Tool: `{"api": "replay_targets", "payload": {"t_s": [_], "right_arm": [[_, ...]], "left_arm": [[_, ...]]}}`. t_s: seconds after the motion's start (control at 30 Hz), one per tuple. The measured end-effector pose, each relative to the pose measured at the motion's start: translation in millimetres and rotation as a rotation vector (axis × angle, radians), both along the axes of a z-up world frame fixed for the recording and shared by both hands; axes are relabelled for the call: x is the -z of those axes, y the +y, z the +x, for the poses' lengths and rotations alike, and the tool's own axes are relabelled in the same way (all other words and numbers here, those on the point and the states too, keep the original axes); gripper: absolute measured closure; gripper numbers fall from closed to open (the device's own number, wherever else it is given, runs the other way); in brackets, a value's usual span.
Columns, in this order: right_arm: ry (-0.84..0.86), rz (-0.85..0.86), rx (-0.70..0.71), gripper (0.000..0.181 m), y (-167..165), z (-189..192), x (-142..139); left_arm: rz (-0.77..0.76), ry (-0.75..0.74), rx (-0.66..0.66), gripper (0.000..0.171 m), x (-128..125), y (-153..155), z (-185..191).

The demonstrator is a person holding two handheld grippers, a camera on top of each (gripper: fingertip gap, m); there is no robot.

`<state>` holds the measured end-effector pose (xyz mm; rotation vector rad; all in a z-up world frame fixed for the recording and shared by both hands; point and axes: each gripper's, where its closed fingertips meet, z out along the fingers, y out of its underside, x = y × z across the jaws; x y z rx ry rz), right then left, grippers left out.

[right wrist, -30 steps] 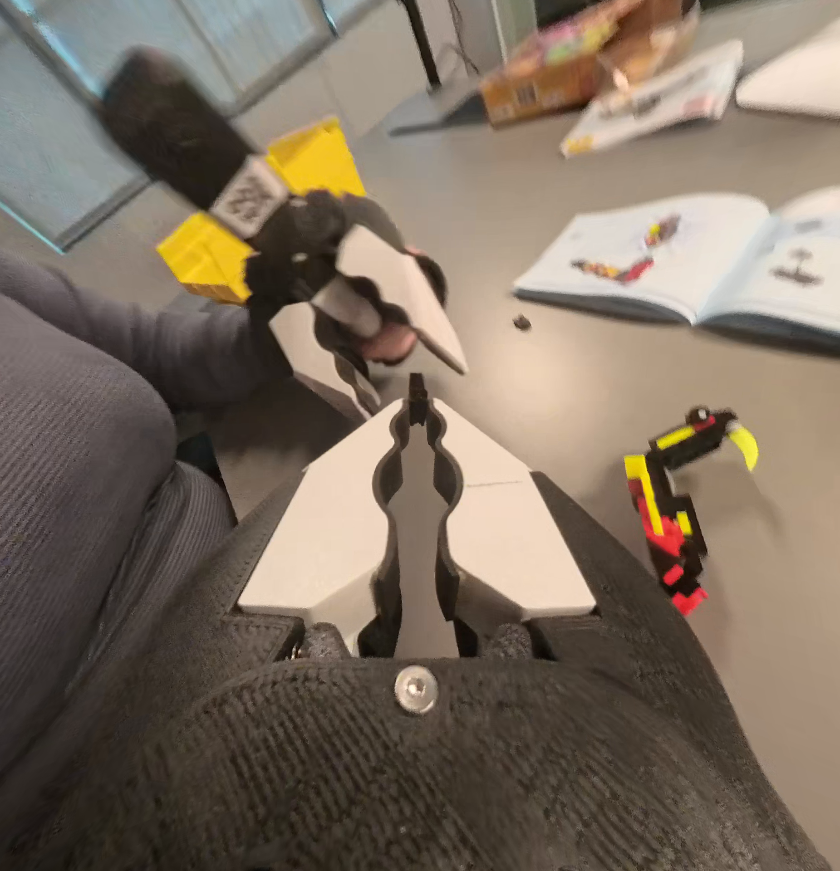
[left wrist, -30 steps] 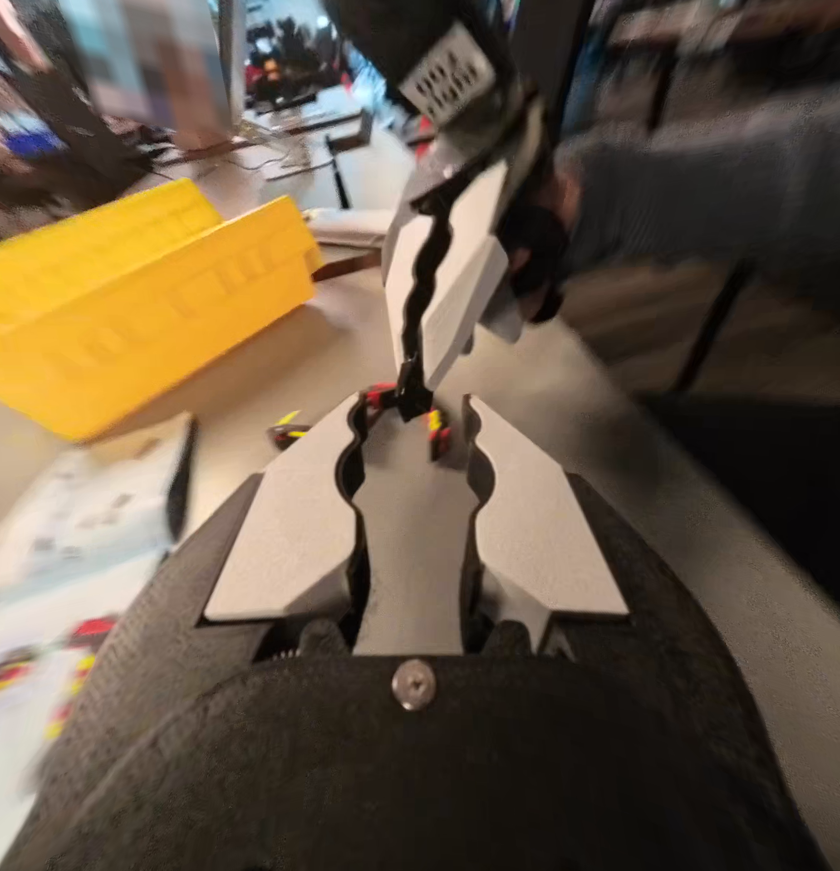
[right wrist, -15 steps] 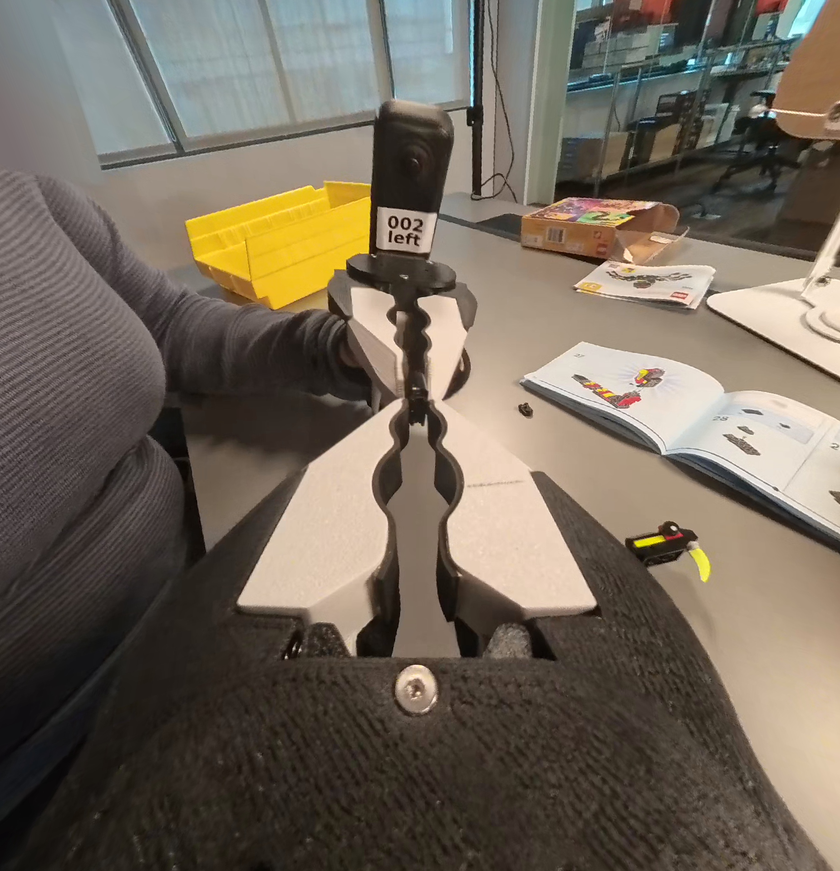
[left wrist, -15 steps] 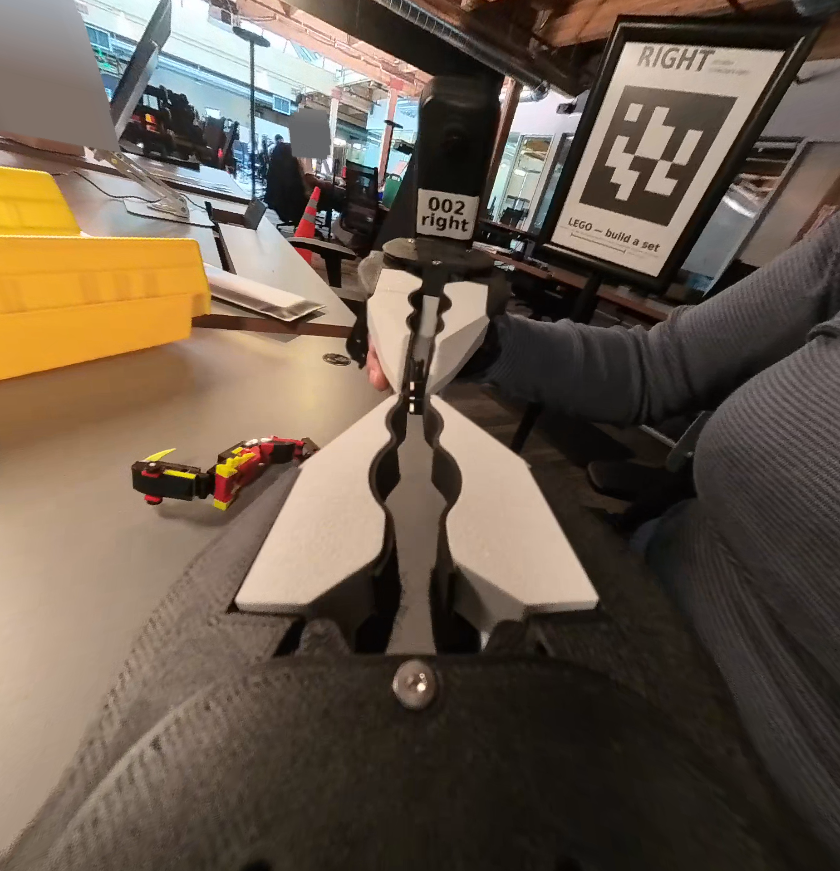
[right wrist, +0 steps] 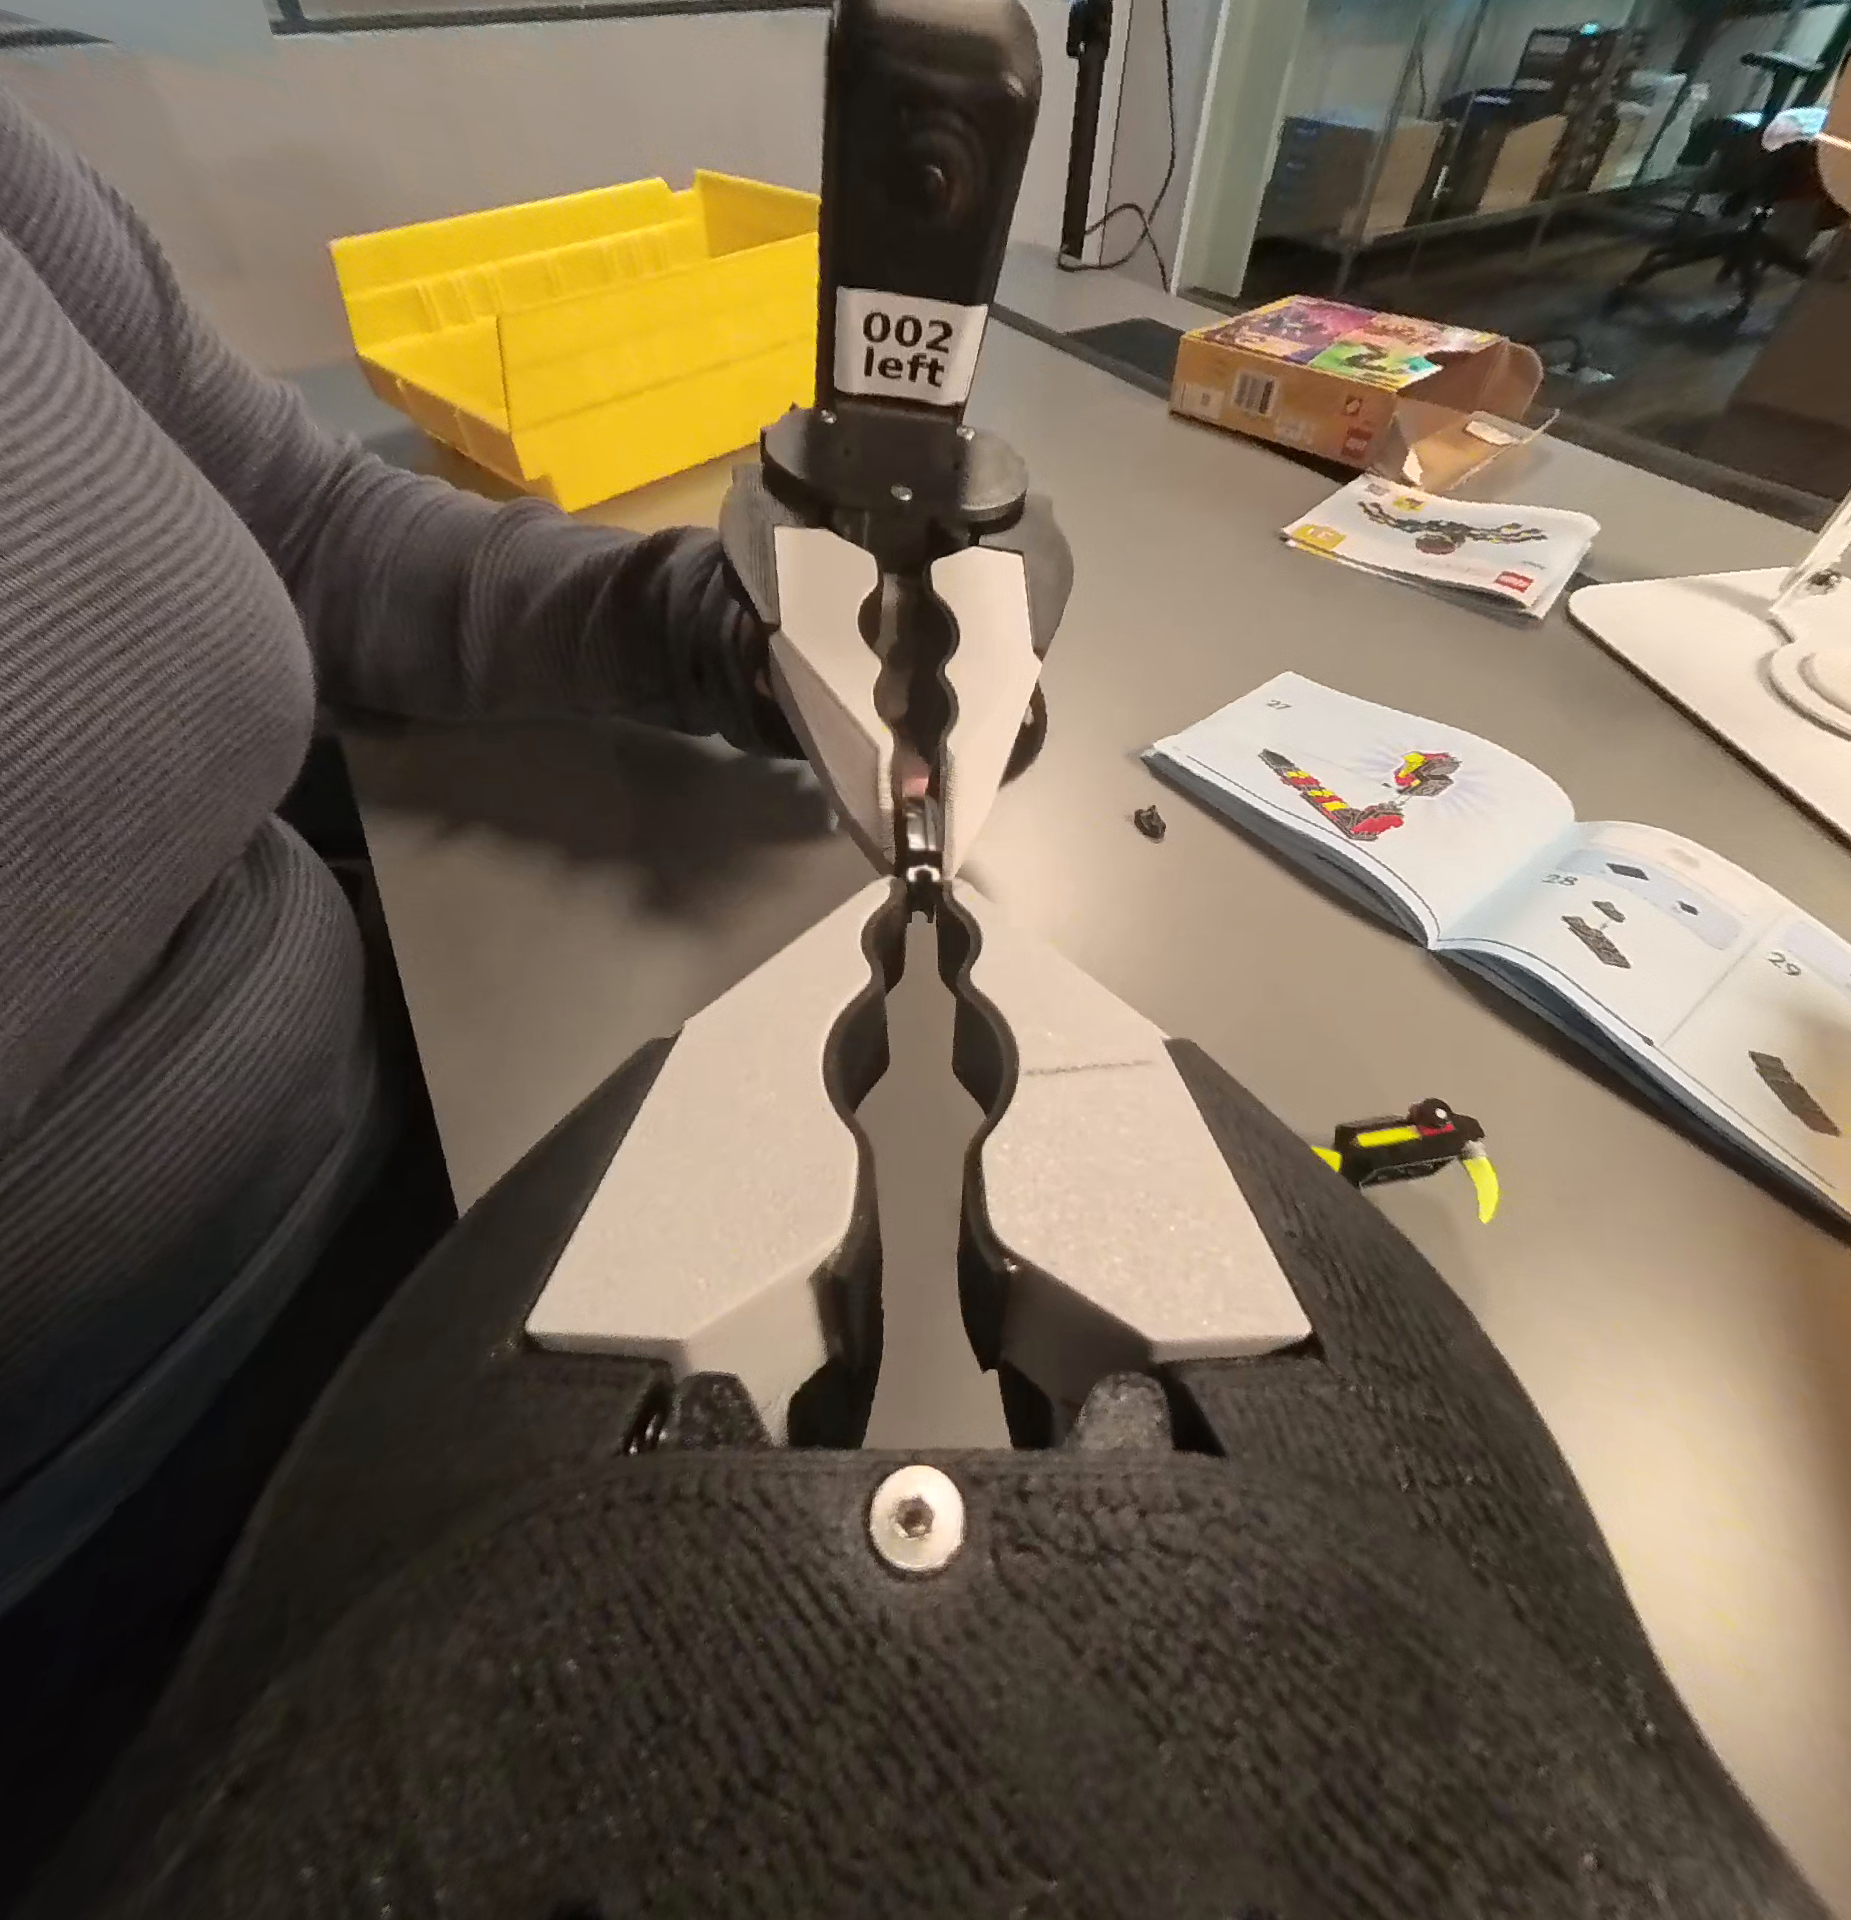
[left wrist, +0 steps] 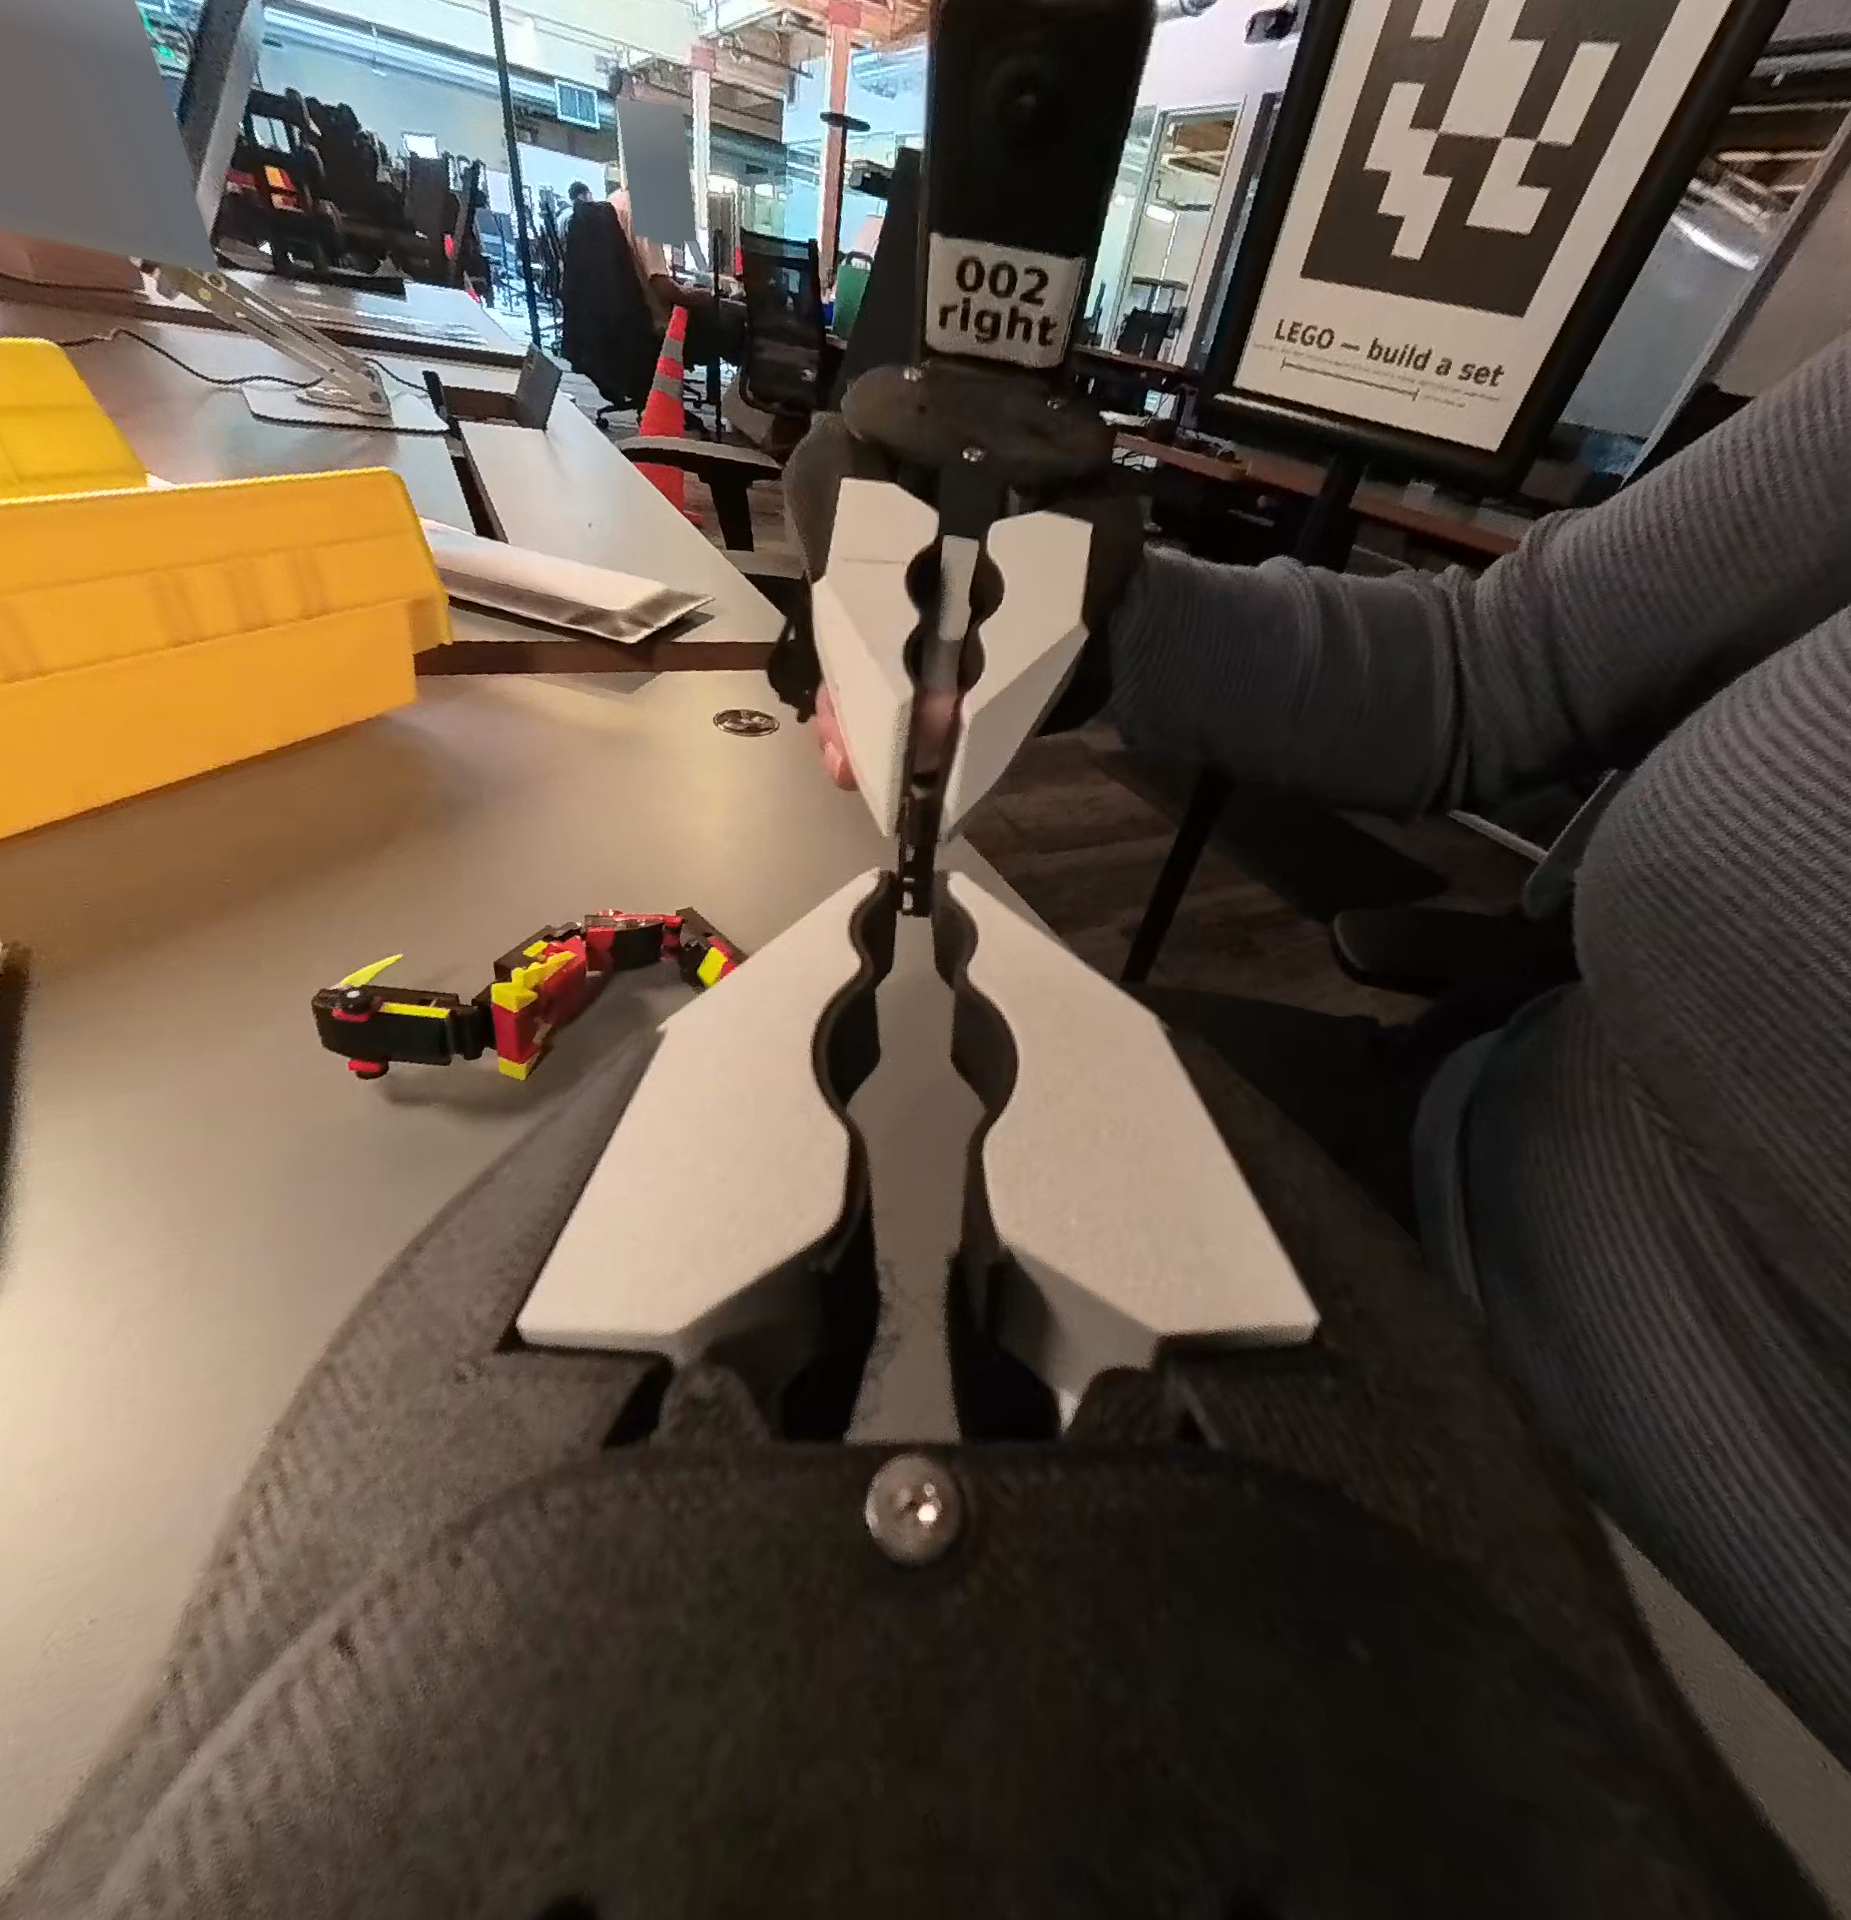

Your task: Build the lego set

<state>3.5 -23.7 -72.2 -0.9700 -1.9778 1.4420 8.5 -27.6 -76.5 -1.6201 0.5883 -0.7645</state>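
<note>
My left gripper [left wrist: 916, 896] and my right gripper [right wrist: 919, 896] face each other tip to tip above the table's front edge. Both are shut on one small black lego piece [left wrist: 914, 868], which also shows in the right wrist view [right wrist: 919, 840] between the two pairs of tips. The right gripper [left wrist: 923, 821] stands upright opposite in the left wrist view, and the left gripper [right wrist: 916, 831] does so in the right wrist view. The red, black and yellow lego model [left wrist: 526, 1003] lies on the grey table [left wrist: 225, 1195]; only its clawed end [right wrist: 1404, 1148] shows in the right wrist view.
An open instruction booklet [right wrist: 1523, 883] lies right of the model, with a loose small black piece [right wrist: 1147, 823] beside it. A yellow bin [right wrist: 588, 343], a lego box [right wrist: 1336, 384], a second booklet [right wrist: 1440, 540] and a white stand base [right wrist: 1731, 665] sit farther back. A person's grey sleeve [left wrist: 1420, 675] and body are close by. My two grippers' fingertips are within a few centimetres of each other.
Both grippers rose from the table and turned to face each other. The left gripper went from open to shut on the black piece that the right gripper held.
</note>
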Motion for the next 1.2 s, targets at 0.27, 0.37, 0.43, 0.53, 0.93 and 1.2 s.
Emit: {"api": "replay_targets", "payload": {"t_s": [0.27, 0.37, 0.43, 0.53, 0.93, 1.2], "right_arm": [[0.038, -0.047, -0.004, 0.178, -2.6, 0.0, -8.4], [0.042, -0.057, -0.014, 0.179, -6.0, -0.5, -9.6], [0.040, -0.055, -0.023, 0.178, -8.8, -1.2, -8.6], [0.044, -0.069, -0.024, 0.179, -9.6, -2.1, -10.3], [-0.382, 0.418, 0.111, 0.150, 46.0, 8.5, 95.2], [-0.502, 0.482, 0.060, 0.168, 51.8, 3.0, 111.9]], "left_arm": [[0.027, -0.089, 0.015, 0.166, -10.2, -1.7, 1.0], [0.031, -0.111, 0.030, 0.165, -12.5, -2.7, 3.4], [0.030, -0.111, 0.038, 0.164, -12.2, -3.1, 5.8], [0.036, -0.119, 0.037, 0.165, -13.9, -3.6, 4.6], [-0.160, 0.186, -0.088, 0.167, 46.6, 12.6, -7.4], [-0.180, 0.268, -0.094, 0.167, 60.9, 12.2, -7.5]]}}
